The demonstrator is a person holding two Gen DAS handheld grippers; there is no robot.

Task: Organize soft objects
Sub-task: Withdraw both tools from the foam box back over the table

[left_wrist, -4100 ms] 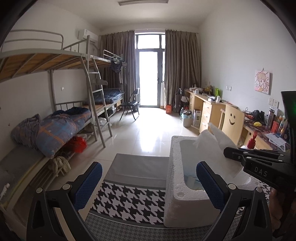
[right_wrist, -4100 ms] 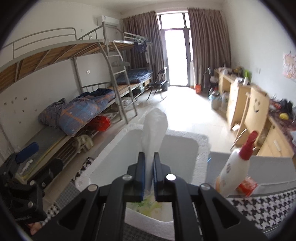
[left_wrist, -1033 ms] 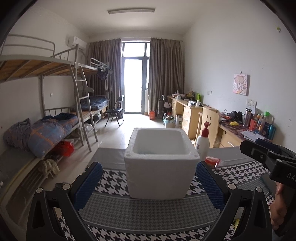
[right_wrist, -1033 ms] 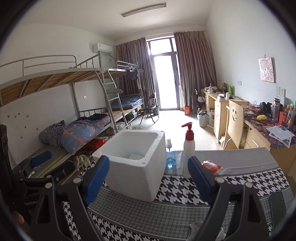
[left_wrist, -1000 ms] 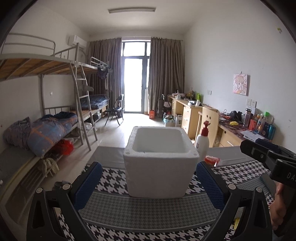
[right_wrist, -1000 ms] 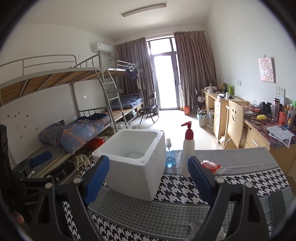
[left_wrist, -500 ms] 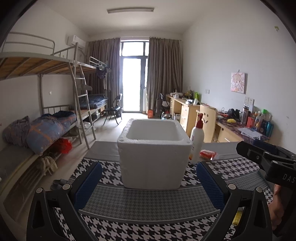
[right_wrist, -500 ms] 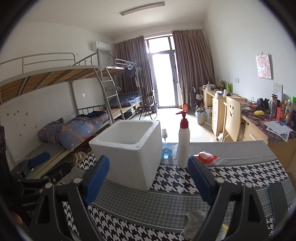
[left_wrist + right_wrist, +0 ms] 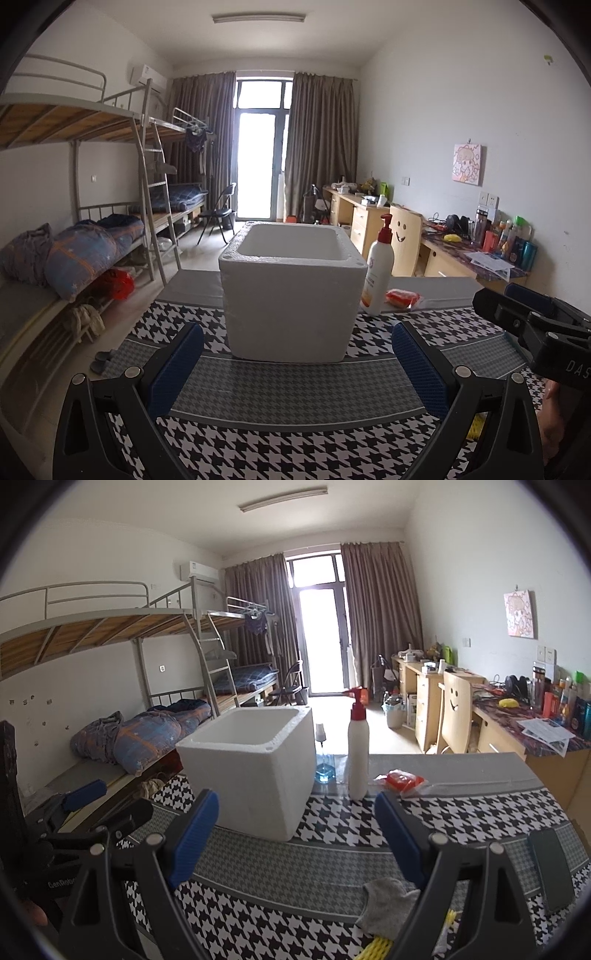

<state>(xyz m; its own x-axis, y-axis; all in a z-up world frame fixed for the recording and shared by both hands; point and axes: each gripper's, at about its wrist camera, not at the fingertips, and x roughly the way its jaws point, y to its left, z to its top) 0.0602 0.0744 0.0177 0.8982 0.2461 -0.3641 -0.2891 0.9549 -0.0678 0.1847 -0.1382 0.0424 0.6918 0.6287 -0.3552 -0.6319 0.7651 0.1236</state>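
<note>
A white foam box stands open-topped on the houndstooth tablecloth, straight ahead of both grippers. My left gripper is open, its blue pads wide apart with nothing between them, a little short of the box. My right gripper is open and empty too, with the foam box ahead and to its left. A crumpled grey cloth lies on the table just under the right finger. A yellow soft item lies beside it at the bottom edge. What is inside the box is hidden.
A white pump bottle, a small blue glass bottle and a red packet stand right of the box. A dark phone lies at the table's right edge. Bunk beds line the left wall, desks the right.
Both grippers have sunk and drawn back a little, so the box is seen more from the side. The grey cloth and yellow item have come into the right wrist view.
</note>
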